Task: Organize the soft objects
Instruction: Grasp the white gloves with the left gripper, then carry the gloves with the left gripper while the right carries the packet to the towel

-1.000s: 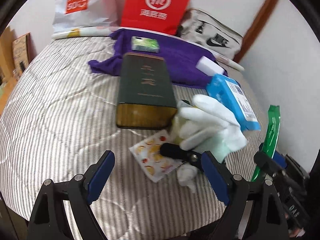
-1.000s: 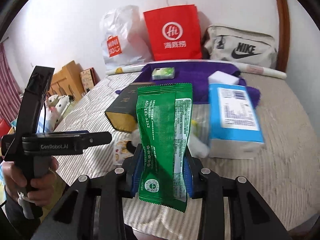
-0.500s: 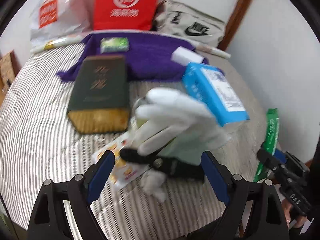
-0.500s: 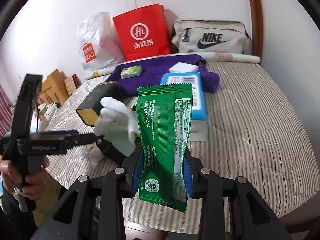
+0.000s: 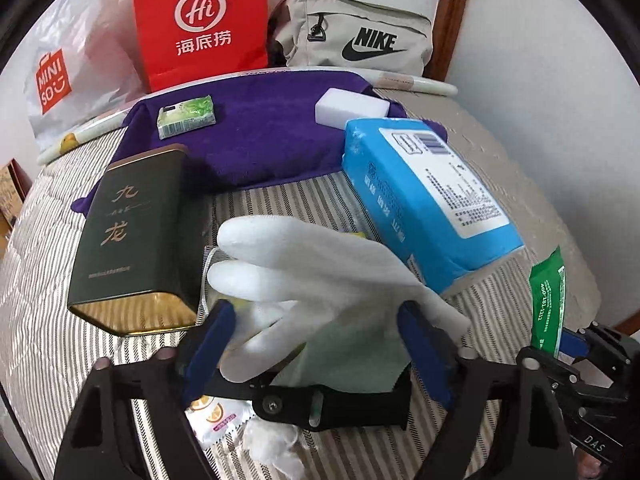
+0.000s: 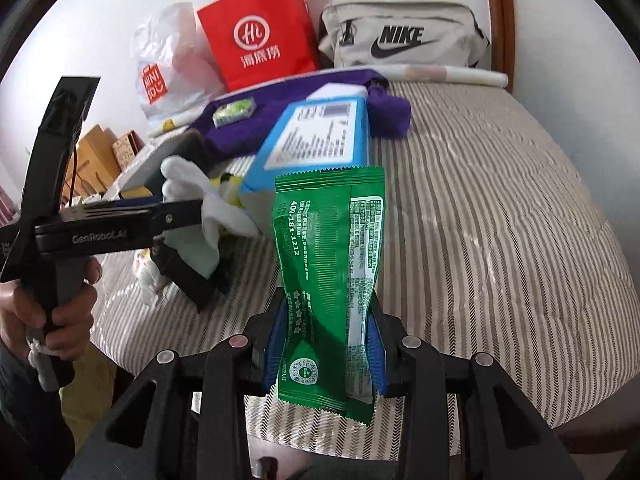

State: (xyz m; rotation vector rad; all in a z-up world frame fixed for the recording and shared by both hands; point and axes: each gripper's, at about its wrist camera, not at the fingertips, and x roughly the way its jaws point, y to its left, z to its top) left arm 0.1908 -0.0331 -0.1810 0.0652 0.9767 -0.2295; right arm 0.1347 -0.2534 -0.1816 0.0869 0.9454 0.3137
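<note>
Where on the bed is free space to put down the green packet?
The striped bed cover is bare right of the blue tissue pack. It is crowded around the white glove and dark tin box.

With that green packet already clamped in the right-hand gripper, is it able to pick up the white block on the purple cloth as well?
Probably not as things stand. The right gripper is shut on the green packet, so its jaws are full. The white block also lies behind the blue tissue pack on the purple cloth.
</note>
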